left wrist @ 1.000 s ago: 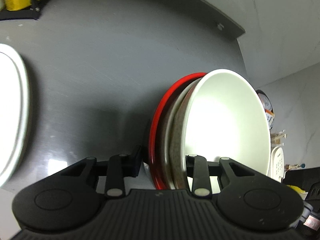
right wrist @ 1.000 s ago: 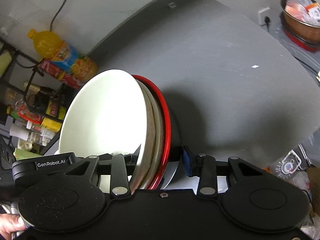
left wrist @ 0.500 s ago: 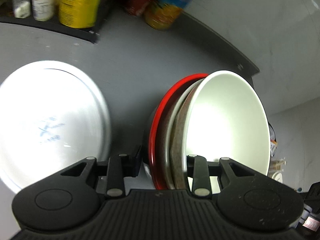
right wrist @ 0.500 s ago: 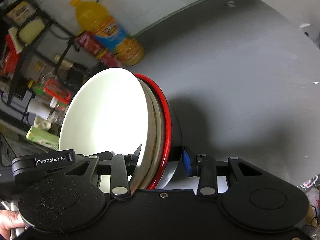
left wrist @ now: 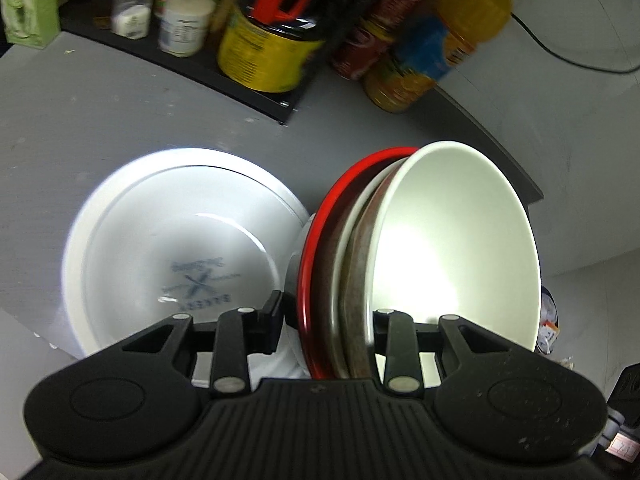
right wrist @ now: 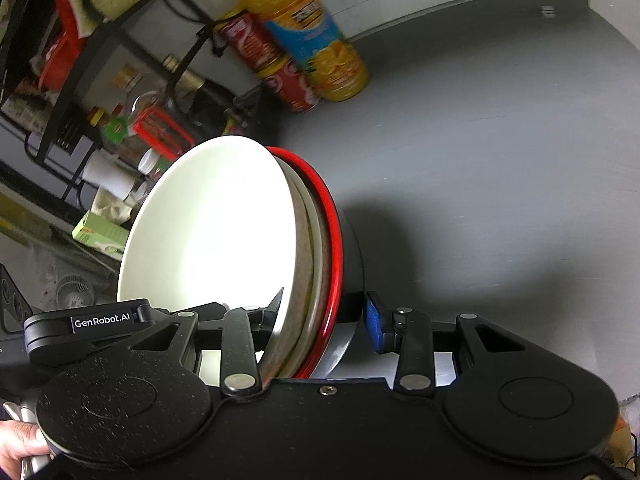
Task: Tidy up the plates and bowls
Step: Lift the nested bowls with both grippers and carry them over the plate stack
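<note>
A nested stack of bowls (left wrist: 452, 248) hangs tilted above the grey counter: a cream bowl innermost, a brown-rimmed one, then a red-rimmed bowl (left wrist: 320, 232) with a dark outside. My left gripper (left wrist: 332, 320) is shut on one side of the stack's rim. In the right wrist view the same stack of bowls (right wrist: 224, 232) is clamped from the opposite side by my right gripper (right wrist: 320, 312), one finger inside the cream bowl and the blue pad (right wrist: 374, 326) outside. A white plate (left wrist: 160, 240) with a blue print lies on the counter just left of the stack.
A black rack (left wrist: 224, 80) with jars and a yellow tin lines the counter's back. An orange juice bottle (right wrist: 312, 36) and red cans (right wrist: 280, 68) stand by the wall. The grey counter (right wrist: 500, 160) stretches right. A hand (right wrist: 16, 440) grips the left tool.
Both grippers have carried the stack sideways and slightly up toward the rack. The white plate has come fully into the left view, and the bottles and cans now appear closer.
</note>
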{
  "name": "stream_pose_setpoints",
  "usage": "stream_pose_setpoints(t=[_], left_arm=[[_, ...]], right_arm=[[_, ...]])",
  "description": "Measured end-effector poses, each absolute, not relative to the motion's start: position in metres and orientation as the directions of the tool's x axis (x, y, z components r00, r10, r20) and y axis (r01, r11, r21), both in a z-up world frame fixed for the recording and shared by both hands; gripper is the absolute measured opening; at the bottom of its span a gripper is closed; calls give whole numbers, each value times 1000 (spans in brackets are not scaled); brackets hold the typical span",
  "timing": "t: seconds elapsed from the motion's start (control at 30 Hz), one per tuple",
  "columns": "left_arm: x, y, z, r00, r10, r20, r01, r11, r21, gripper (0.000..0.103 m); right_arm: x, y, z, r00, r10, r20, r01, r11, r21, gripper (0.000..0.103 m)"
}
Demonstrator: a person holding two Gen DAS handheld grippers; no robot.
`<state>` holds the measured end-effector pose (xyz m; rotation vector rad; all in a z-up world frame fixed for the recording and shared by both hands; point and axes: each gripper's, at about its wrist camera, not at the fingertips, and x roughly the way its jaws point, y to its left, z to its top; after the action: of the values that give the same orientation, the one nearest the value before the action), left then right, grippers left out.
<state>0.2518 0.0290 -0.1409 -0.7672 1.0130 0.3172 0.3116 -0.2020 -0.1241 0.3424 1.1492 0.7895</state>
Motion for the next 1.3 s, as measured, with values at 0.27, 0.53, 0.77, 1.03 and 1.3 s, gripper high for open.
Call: stream_pose_setpoints(t=[0.27,0.53,0.77,1.03,1.3], left_arm=[[235,59,-146,510,-77,-856,-606,675,-422,32],[219,84,-153,494,-61,-867,-637,654,-409,32],[214,106,-165,466,-62,-883,-652,651,-390,32],[215,120,-176,450,-74,-890,-642,666,-380,32],[220,121,-180,447,-96,-890,-615,689,-383,32]], right_arm=[[301,-173,-125,145,714,-685,-401,675,619,37],[290,-141,-132,105,714,-692,-407,666,626,37],[284,-122,-141,82,703,-706,-383,676,630,37],[277,-112,-146,99,697,-710,-368,689,625,38],[274,-114,-143,114,689,-715,-349,702,621,43]])
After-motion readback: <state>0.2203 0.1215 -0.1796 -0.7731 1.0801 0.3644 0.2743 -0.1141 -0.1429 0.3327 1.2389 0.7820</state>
